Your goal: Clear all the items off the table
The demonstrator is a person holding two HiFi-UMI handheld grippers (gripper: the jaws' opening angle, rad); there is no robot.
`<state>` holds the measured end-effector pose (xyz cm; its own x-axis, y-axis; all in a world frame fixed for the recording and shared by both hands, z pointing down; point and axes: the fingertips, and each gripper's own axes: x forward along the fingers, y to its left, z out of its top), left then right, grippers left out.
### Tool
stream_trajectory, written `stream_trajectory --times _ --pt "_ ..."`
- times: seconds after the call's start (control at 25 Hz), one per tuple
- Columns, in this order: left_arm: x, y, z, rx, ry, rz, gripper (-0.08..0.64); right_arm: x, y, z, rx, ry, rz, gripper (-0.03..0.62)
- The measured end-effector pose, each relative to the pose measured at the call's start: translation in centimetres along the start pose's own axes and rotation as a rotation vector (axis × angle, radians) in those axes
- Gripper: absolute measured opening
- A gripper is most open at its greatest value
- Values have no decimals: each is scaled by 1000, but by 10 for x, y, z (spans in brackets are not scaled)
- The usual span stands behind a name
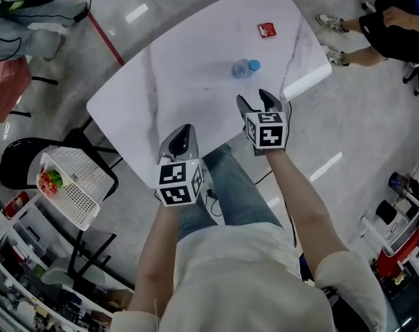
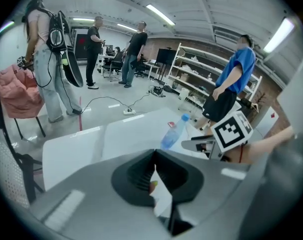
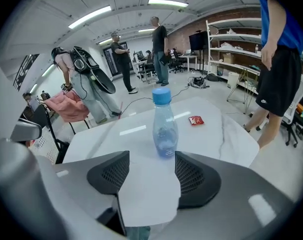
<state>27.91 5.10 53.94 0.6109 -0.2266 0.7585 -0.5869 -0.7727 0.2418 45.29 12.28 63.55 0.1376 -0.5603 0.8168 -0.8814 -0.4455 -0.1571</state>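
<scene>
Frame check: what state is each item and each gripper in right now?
Clear plastic bottle with blue cap: upright on the white marble table, cap on.
Small red packet: flat on the table, beyond the bottle.
White mesh basket: off the table, something colourful inside.
Left gripper: jaws together, empty.
Right gripper: jaws apart, empty, short of the bottle.
</scene>
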Motion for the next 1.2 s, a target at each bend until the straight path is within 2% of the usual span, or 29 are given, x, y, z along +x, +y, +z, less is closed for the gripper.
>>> stream_trajectory --times 0.48,0.84,1.2 --pt "49 -1 -20 2 65 4 9 77 -31 -8 -10 27 -3 344" --pt "70 6 -32 -10 104 6 9 117 -35 -7 -34 35 6 391" --pt "75 10 -50 -18 145 8 9 139 -34 1 -48 13 -4 394"
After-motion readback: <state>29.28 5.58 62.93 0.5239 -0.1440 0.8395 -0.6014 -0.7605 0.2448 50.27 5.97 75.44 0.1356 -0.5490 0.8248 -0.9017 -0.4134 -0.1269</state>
